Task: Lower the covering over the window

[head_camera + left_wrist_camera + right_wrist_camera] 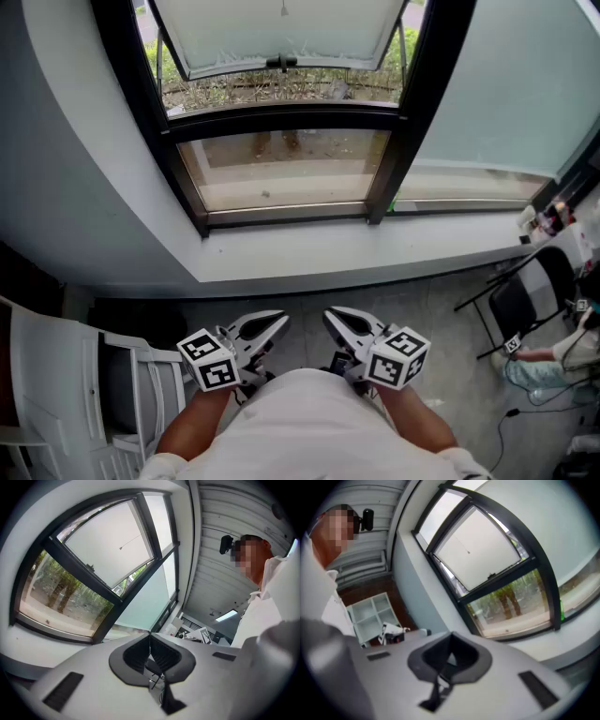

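The window fills the wall ahead in the head view, its dark frame splitting a pale upper pane from a clear lower one that shows plants outside. Its covering cannot be told apart from that pale upper pane. A thin cord hangs in front of the pane and also shows in the left gripper view.

The 2 tongs sit low and close to the person's body, side by side over the floor and well apart from the window and the sill. The left tongs are fully closed, pads together, with nothing between them. The right tongs are likewise closed and empty. Neither touches anything. A white chair stands at the left.
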The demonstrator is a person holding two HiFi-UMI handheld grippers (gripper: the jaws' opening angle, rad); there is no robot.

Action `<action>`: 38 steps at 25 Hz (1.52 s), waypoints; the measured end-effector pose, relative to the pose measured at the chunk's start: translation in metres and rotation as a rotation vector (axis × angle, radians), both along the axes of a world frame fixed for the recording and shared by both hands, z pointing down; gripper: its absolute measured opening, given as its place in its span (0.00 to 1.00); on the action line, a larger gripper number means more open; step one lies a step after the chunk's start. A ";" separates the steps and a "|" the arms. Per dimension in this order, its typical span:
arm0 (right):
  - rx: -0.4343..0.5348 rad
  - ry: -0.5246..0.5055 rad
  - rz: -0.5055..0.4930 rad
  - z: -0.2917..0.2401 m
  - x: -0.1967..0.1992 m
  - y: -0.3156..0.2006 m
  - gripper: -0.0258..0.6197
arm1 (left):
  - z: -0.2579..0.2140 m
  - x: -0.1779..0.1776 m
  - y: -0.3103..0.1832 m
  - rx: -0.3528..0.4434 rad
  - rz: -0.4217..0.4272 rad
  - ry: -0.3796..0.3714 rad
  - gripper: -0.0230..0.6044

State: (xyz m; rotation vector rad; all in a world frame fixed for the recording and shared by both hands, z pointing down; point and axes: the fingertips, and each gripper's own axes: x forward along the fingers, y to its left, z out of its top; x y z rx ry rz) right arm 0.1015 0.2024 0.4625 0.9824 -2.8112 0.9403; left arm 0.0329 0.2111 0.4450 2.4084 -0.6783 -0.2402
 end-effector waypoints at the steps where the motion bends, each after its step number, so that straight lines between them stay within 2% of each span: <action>1: 0.005 0.005 0.010 0.000 0.004 -0.002 0.08 | -0.001 -0.006 -0.003 0.008 -0.018 -0.003 0.07; 7: 0.024 0.018 0.058 -0.004 0.017 -0.012 0.08 | -0.009 -0.032 -0.016 0.034 -0.093 -0.006 0.07; 15: 0.007 0.015 0.061 -0.001 -0.002 -0.013 0.08 | -0.006 -0.043 -0.009 0.028 -0.080 0.004 0.07; 19: -0.028 -0.026 0.096 0.000 -0.009 -0.018 0.08 | -0.005 -0.057 -0.010 0.046 -0.089 -0.027 0.07; 25: 0.014 0.049 0.163 0.000 -0.019 -0.031 0.09 | -0.008 -0.083 -0.021 0.089 -0.104 -0.078 0.07; 30: 0.037 0.064 0.190 -0.001 -0.037 -0.038 0.18 | -0.005 -0.101 -0.028 0.112 -0.082 -0.097 0.07; 38: 0.083 0.138 0.240 -0.005 -0.047 -0.062 0.21 | -0.001 -0.108 -0.045 0.105 -0.061 -0.137 0.07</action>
